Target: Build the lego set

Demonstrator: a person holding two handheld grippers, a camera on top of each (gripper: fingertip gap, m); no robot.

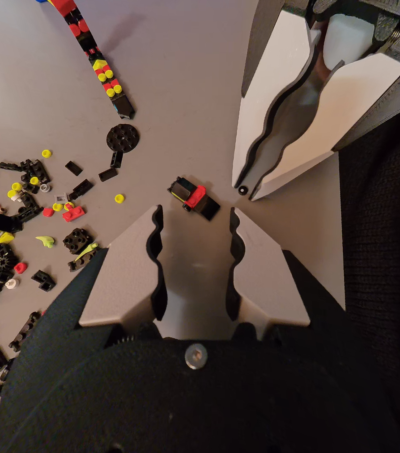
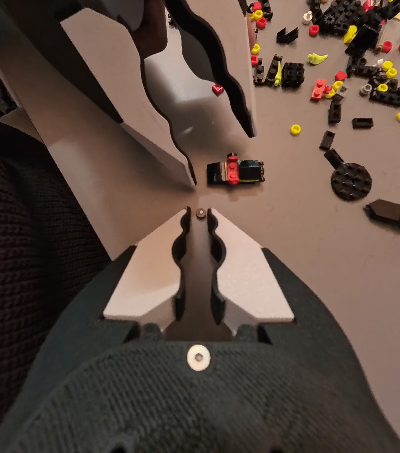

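Now the right claw point(image 2: 198, 212) is pinching a tiny black round stud point(image 2: 201, 212) just above the tabletop point(image 2: 292, 282), while the left claw point(image 1: 195, 208) is gaping empty beside the small black-and-red assembly point(image 1: 194, 197); steadying that assembly first should help the stud seat squarely.

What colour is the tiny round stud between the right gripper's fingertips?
Black or very dark, with a pale centre: the stud, clearest in the right wrist view.

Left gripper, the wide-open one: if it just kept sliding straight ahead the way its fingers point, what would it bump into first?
Most likely the small black-and-red lego assembly lying just beyond the left gripper, slightly left of centre. The right gripper sits off to the right; depth is hard to judge.
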